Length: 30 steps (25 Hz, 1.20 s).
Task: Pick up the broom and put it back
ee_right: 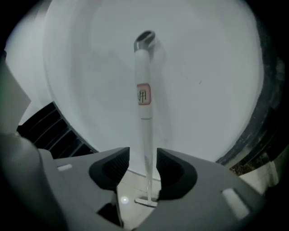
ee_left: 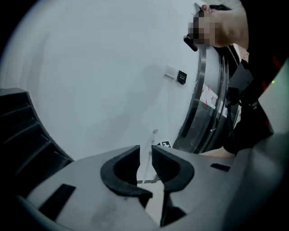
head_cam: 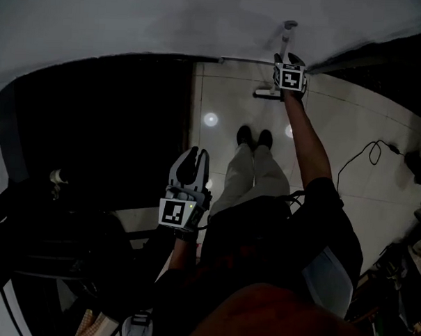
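Note:
The broom (head_cam: 286, 39) is white and stands upright against the white wall, its small head (head_cam: 267, 94) on the tiled floor. In the right gripper view its handle (ee_right: 144, 90) bears a red-edged label and has a dark cap on top. My right gripper (head_cam: 289, 63) is stretched out to it and open. The handle runs between the pads of the right gripper (ee_right: 143, 164) with a gap on each side. My left gripper (head_cam: 191, 158) hangs close to my body, far from the broom. The left gripper (ee_left: 145, 162) has its jaws slightly apart with nothing between them, and the broom (ee_left: 151, 145) shows far off through the gap.
A large black block (head_cam: 94, 124) with stepped ridges fills the left. A dark cable (head_cam: 364, 153) lies on the pale tiles at the right. The person's shoes (head_cam: 255, 136) stand behind the broom. A curved metal-framed dark panel (ee_left: 203, 90) rises at the right of the wall.

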Motion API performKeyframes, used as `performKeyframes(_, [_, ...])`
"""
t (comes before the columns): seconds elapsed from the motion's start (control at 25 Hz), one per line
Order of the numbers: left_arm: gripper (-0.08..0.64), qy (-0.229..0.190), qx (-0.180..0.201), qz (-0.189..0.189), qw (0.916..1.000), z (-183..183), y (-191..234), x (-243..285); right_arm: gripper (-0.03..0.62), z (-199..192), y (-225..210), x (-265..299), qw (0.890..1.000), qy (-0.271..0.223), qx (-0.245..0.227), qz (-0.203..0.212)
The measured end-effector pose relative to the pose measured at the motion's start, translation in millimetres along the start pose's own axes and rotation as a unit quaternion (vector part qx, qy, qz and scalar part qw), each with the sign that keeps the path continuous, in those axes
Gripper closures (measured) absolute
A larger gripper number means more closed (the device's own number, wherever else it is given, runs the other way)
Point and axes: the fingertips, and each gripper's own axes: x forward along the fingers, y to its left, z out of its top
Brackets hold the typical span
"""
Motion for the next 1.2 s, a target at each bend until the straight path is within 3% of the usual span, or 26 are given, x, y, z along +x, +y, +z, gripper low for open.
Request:
performKeyframes(0.16, [0.474,0.012,-0.009,-0.002,0.9999,-10,-1,2,0.420,-3,-10,32,0.999,0.029,-0.026,-0.017])
performKeyframes(0.2, [0.474,0.013,-0.010,-0.002,0.9999,-10,-1,3,0.498,-5,-12,34,0.999,0.034,-0.028,-0.020])
performKeyframes(0.28, [0.474,0.010,-0.012,-0.003,0.9999,-7,0,3,0.505,-11,-12,27,0.999,0.032,-0.036,-0.026])
performKeyframes(0.48, [0.474,-0.017,0.002,-0.019,0.9997,19,-4,8,0.506,-36,9,-57,0.998,-0.011,-0.058,-0.032])
performKeyframes(0.68, [0.474,-0.057,0.032,-0.042,0.9970,45,-9,7,0.506,-51,47,-156,0.996,-0.045,-0.076,-0.012])
performKeyframes(0.8, [0.476,-0.074,0.037,-0.059,0.9948,59,-22,3,0.506,-23,59,-218,0.993,-0.077,-0.088,-0.018])
performKeyframes(0.96, [0.476,-0.102,0.045,-0.081,0.9905,88,-29,-6,0.506,50,81,-301,0.984,-0.162,-0.072,-0.015])
performKeyframes(1.2, [0.489,-0.136,0.034,-0.094,0.9856,134,-43,-13,0.505,140,114,-426,0.951,-0.301,-0.071,-0.012])
